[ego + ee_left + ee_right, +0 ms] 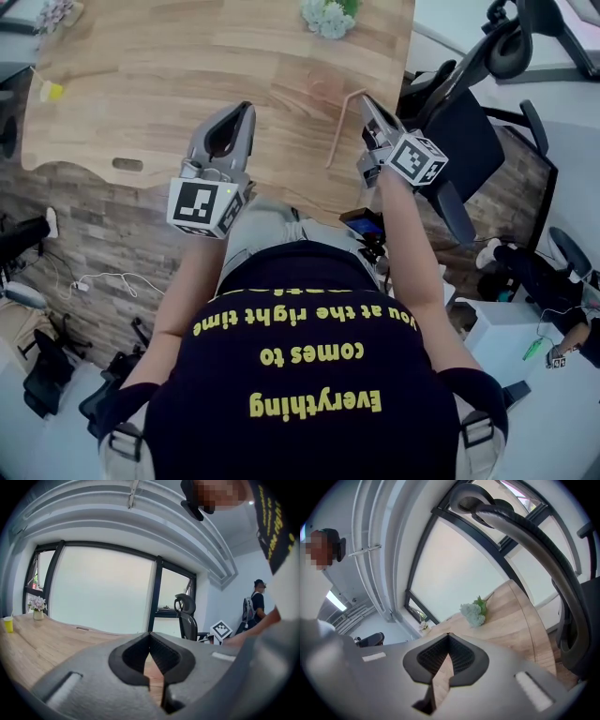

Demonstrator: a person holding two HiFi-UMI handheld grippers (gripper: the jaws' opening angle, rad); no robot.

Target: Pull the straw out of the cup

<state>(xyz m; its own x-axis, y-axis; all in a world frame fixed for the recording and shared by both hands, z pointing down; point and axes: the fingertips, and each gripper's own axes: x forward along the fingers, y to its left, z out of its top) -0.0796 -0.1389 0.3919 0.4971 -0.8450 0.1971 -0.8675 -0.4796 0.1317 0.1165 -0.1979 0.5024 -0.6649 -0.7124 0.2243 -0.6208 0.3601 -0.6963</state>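
Note:
A thin tan straw [339,127] with a bent top hangs slantwise over the wooden table [187,75]. Its upper end meets the tips of my right gripper [366,97], whose jaws are shut. In the right gripper view those jaws [449,638] close to a point and the straw itself does not show. A faint round outline [322,89] lies on the tabletop beside the straw; whether it is a clear cup I cannot tell. My left gripper [246,109] hovers over the table's near edge, shut with nothing in it [150,637].
A small yellow cup [52,91] [8,624] stands at the far left of the table. White flowers [328,15] [473,612] stand at the back. Black office chairs [469,131] crowd the right side. A person with a backpack [257,606] stands by the wall.

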